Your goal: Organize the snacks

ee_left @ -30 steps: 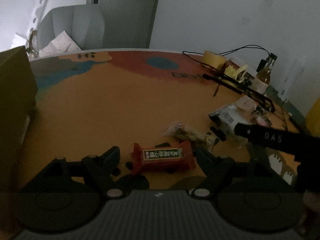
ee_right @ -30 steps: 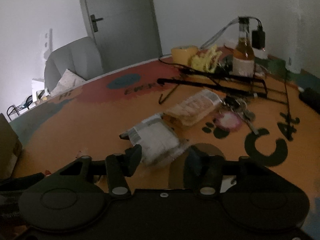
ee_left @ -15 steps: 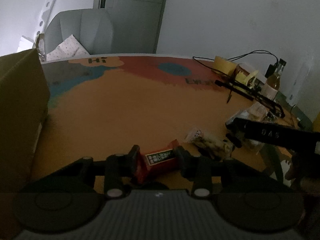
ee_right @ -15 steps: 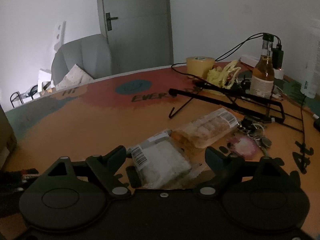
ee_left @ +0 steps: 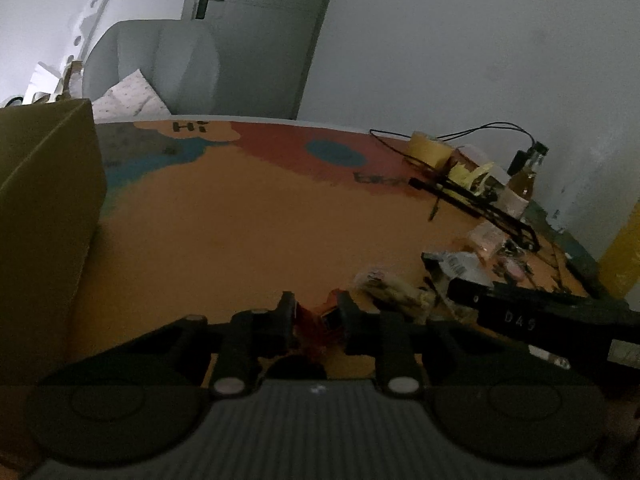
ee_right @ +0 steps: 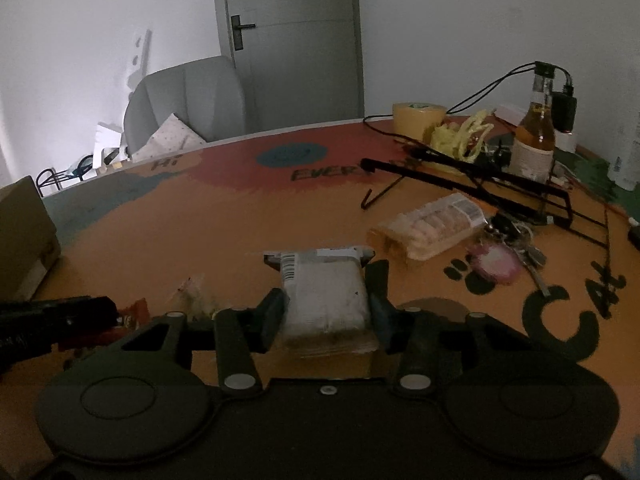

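A dim room, seen from two hand-held tongs over a round orange surface (ee_right: 240, 232) printed with cartoon shapes and lettering.

The left tongs (ee_left: 315, 314) are pressed together on a red snack bar (ee_left: 316, 320), crumpled between their tips near the front edge of the surface. Their jaws have just been closing on it.

The right tongs (ee_right: 326, 310) pinch a white packet (ee_right: 326, 294) with a barcode label, one pad against each long side. Their jaws have just been closing too, and the packet fills the gap between them. Whether the packet rests on the surface cannot be told.

Between the two tongs lies a small clear bag of nuts (ee_left: 394, 288), close to the front edge. Beyond the white packet, toward the right edge, a clear pack of biscuits (ee_right: 430, 226) lies flat, with a bunch of keys (ee_right: 516, 246) just beside it.

Along the far right edge stand a black wire rack (ee_right: 480, 184), a roll of tape (ee_right: 418, 118), something yellow and crumpled (ee_right: 460, 140), and an amber bottle (ee_right: 536, 136) with cables running past it.

A cardboard box (ee_left: 44, 216) stands at the left edge. Behind the surface are a grey chair (ee_right: 192, 104) and a grey door (ee_right: 292, 40).
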{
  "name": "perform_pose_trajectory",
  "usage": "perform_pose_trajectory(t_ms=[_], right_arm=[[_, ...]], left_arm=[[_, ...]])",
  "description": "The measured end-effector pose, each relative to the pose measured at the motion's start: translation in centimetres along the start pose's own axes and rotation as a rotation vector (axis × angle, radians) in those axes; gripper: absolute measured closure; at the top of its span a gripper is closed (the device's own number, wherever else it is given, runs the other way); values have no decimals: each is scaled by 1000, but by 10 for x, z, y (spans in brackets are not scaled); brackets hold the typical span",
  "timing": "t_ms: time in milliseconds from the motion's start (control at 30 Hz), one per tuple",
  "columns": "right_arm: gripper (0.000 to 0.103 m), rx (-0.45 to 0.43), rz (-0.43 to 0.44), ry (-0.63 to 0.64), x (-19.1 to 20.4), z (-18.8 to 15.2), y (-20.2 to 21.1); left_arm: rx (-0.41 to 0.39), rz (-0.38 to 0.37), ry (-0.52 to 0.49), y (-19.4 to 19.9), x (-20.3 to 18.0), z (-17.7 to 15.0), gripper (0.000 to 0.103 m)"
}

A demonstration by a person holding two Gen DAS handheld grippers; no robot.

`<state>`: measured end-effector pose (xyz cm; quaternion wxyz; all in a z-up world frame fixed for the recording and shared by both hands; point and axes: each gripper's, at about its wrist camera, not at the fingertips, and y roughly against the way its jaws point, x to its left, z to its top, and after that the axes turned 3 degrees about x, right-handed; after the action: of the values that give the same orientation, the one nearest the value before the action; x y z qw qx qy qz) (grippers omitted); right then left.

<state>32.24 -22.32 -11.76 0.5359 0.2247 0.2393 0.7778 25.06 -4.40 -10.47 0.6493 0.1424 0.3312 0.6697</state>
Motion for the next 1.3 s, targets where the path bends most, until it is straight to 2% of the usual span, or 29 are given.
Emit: perform_pose_trajectory(t_ms=[167,333,433,467,500,633,733,833,900,967,1100,1300], right_arm=[[59,8,7,-14,1,-7,11],[58,12,16,-40,0,-13,20],[58,17,24,-48,0,-15,21],[58,19,20,-46,1,-15,21],[58,18,13,-44,1,-16,21],[57,11,4,-33,3,-15,18],[52,-1,-11,-18,5,-14,16],[51,9,-20,0,8,-14,12],[51,16,-18,-2,9,-17,9],[56,10,-24,14,11,-19,11],[58,11,-3,0,12,-18,17],[58,-34,20,-7,20,-10,35]], left_arm=[[34,-31,-10,5,0,-7,84],[50,-52,-30,9,-3,-14,76],[38,-44,-32,10,-4,-16,62],[32,-36,-30,10,-4,-16,54],[29,-29,-27,9,-4,-15,49],[27,-22,-41,4,-10,-18,49],[41,0,-49,-1,-12,-22,50],[35,29,-74,-2,-15,-24,55],[33,49,-87,-2,-16,-25,70],[35,64,-94,-2,-14,-25,84],[44,38,-70,2,-9,-22,85],[-3,13,-58,22,-10,-16,85]])
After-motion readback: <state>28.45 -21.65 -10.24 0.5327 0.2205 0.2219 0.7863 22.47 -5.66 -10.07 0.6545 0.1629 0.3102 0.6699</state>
